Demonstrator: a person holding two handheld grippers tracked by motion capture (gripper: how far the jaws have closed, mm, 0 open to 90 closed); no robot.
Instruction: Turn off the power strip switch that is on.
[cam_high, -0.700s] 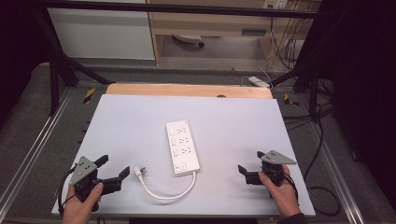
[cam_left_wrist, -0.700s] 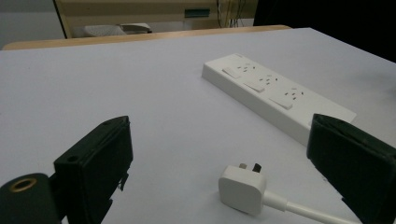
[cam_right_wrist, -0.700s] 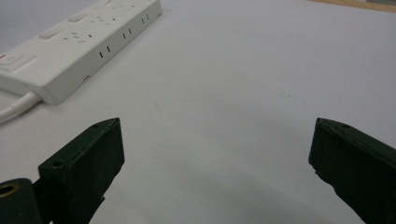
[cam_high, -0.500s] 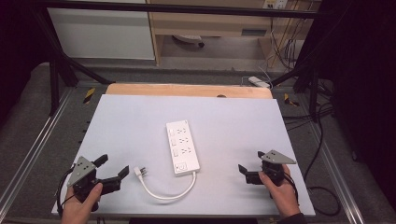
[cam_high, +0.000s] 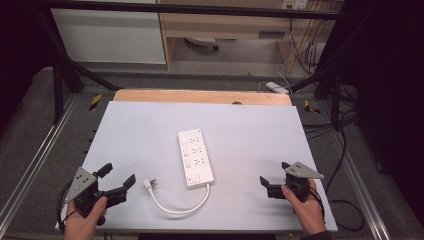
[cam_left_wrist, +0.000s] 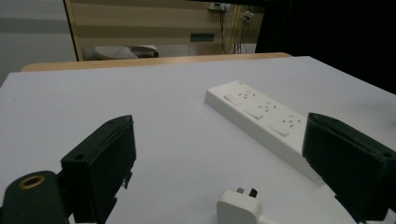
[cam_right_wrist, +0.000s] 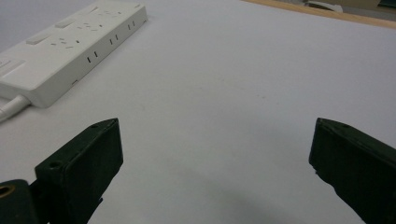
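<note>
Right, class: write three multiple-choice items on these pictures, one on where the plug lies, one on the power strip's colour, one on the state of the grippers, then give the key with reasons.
1. Where does the plug lie?
A. On the table near the left gripper
B. In a socket of the strip
C. On the floor

2. What colour is the power strip?
A. Black
B. White
C. Red

3. How do the two grippers stand?
A. Both shut on the cord
B. Left shut, right open
C. Both open and empty

Key: 1 A, since the plug rests loose on the table just ahead of the left jaws. 2 B, its casing is white in every view. 3 C, the left gripper and right gripper each show a wide gap with nothing between the jaws.
</note>
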